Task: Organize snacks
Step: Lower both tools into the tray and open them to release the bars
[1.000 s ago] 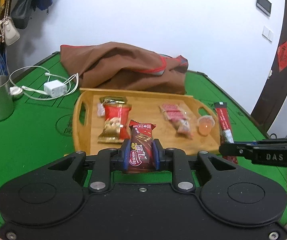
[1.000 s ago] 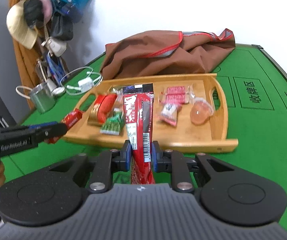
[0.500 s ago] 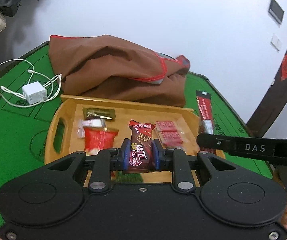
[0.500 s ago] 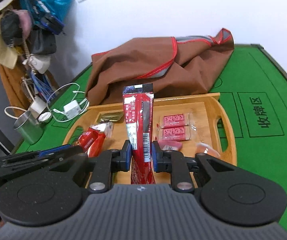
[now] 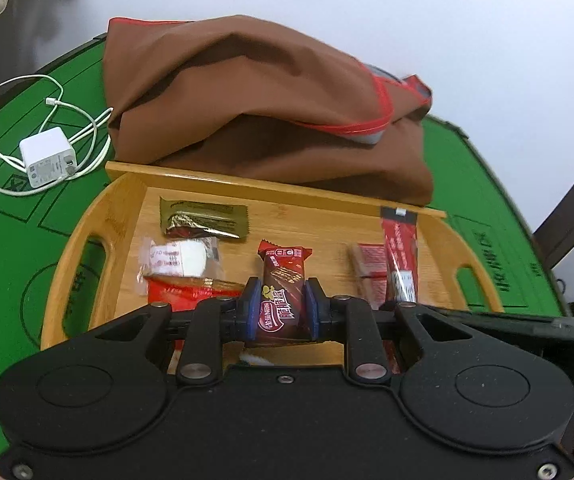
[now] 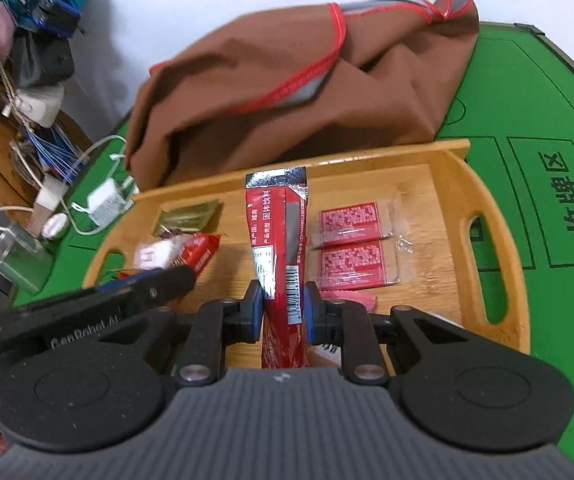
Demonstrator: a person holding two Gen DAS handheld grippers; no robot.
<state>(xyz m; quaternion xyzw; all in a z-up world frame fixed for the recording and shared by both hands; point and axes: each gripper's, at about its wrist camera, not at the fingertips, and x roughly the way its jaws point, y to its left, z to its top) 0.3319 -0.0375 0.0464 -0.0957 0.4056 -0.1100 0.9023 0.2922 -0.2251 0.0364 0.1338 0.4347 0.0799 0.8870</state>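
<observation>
Both carried forward over the wooden tray (image 5: 123, 200) since a second ago. Left gripper (image 5: 280, 312) clamped on chocolate wafer bar (image 5: 281, 292); right gripper (image 6: 283, 308) clamped on red drink sachet (image 6: 279, 240). Bare tray floor ahead of both jaws: release likely next.

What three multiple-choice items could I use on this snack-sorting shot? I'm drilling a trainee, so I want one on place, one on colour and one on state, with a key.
1. Where does the olive-gold wrapper lie?
A. In the wooden tray, near its far wall
B. On the green felt
C. On the brown cloth

2. What colour is the charger beside the tray?
A. Black
B. White
C. Blue

3. What is the right gripper doing?
A. Open, holding nothing
B. Shut on the red stick sachet
C. Shut on a cup

Key: 1 A, the wrapper rests on the wood just inside the far wall. 2 B, the block and its cable are white. 3 B, both pads pinch the sachet.
</observation>
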